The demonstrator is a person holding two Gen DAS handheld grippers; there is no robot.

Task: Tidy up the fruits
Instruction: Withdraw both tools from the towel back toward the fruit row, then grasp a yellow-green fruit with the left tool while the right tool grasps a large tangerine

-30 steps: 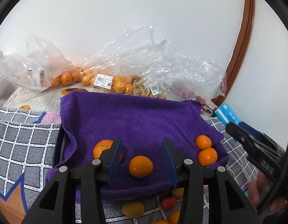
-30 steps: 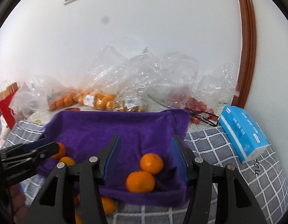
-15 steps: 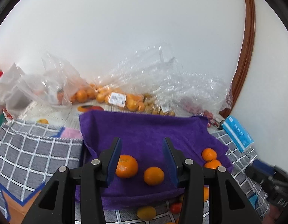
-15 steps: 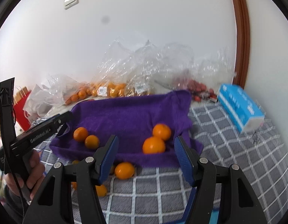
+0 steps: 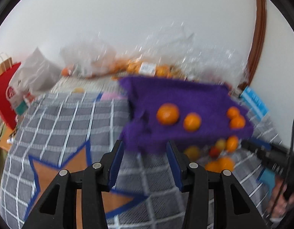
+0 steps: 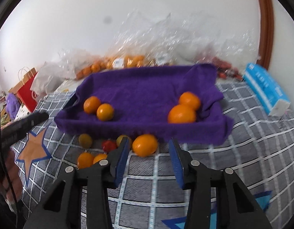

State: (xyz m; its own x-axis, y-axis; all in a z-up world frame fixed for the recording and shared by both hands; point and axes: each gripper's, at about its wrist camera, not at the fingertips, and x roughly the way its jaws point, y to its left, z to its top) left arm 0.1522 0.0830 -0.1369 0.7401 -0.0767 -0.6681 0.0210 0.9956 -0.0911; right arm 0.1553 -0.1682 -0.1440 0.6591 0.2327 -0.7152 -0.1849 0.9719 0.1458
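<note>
The right gripper [image 6: 148, 159] hangs over a checked cloth [image 6: 242, 152], its jaws closing with nothing between them, an orange [image 6: 145, 145] just ahead. Four more oranges sit on the purple towel [image 6: 143, 87] (two at each end). The left gripper [image 5: 145, 162] stands open and empty.

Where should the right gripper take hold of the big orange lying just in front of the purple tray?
Probably across the widest part of the big orange, coming down from above and the near side: it is round, the purple tray stands right behind it, and a yellowish fruit crowds its left.
</note>
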